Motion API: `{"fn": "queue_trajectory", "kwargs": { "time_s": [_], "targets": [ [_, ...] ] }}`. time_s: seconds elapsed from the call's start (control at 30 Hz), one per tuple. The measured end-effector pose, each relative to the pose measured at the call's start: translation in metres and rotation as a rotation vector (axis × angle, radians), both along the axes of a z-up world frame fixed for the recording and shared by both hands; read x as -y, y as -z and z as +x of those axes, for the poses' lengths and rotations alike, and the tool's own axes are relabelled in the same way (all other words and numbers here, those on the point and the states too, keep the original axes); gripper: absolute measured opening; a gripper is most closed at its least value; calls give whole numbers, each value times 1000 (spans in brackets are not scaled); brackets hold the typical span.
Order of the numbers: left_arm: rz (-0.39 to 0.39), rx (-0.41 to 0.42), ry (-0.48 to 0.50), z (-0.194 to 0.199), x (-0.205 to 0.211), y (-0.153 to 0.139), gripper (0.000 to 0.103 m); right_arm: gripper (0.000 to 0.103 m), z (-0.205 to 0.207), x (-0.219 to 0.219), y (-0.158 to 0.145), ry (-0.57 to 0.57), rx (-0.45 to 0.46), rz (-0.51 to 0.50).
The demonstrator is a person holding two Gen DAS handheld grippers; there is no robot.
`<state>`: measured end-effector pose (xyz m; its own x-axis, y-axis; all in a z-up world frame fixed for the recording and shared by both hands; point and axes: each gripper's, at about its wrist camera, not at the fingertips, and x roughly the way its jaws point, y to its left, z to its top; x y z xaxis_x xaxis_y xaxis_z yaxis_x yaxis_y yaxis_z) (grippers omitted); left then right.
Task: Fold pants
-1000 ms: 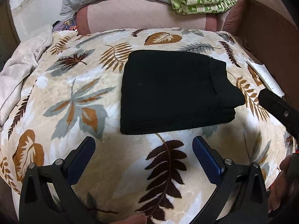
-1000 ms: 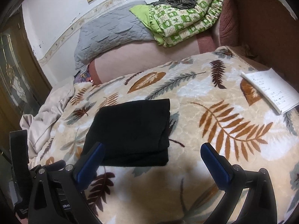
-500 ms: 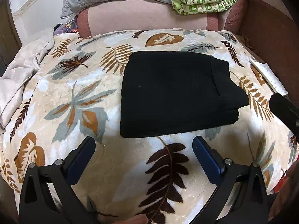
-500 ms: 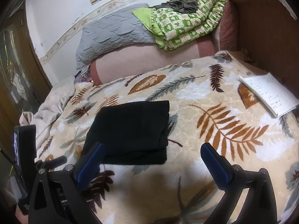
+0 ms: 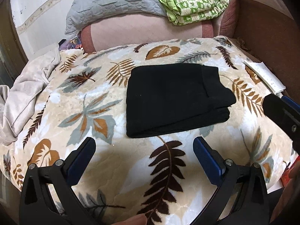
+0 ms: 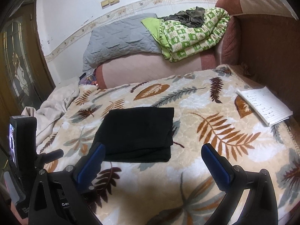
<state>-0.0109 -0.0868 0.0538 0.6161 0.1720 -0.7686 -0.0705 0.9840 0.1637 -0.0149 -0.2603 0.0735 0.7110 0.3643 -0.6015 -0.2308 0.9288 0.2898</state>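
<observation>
Plush leaf-print blanket [image 5: 93, 112] covers the bed. Black pants [image 5: 174, 99], knit, folded into a thick rectangle, lie at centre. Lined notepad [image 6: 266, 106] rests at 3 o'clock. Left gripper [image 5: 144, 146] and right gripper [image 6: 151, 152] hover short of the pants at 6 o'clock, jaws apart, empty.

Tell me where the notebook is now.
The notebook lies at the right edge of the leaf blanket, beside the brown wall, right of the folded black pants.
</observation>
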Motion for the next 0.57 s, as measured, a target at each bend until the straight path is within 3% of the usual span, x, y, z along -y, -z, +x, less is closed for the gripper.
{"fn": "queue_trajectory", "kwargs": {
  "time_s": [0.2,0.37,0.57],
  "targets": [
    [-10,6,9,-9,2,-12,103,102,-8,2,-8,5,26,27],
    [-94,13,45,-19,-3,-23,103,102,-7,0,-3,-3,15,12],
    [-72,9,71,-19,1,-16,103,102,-2,5,2,7,-14,32]
  ]
}}
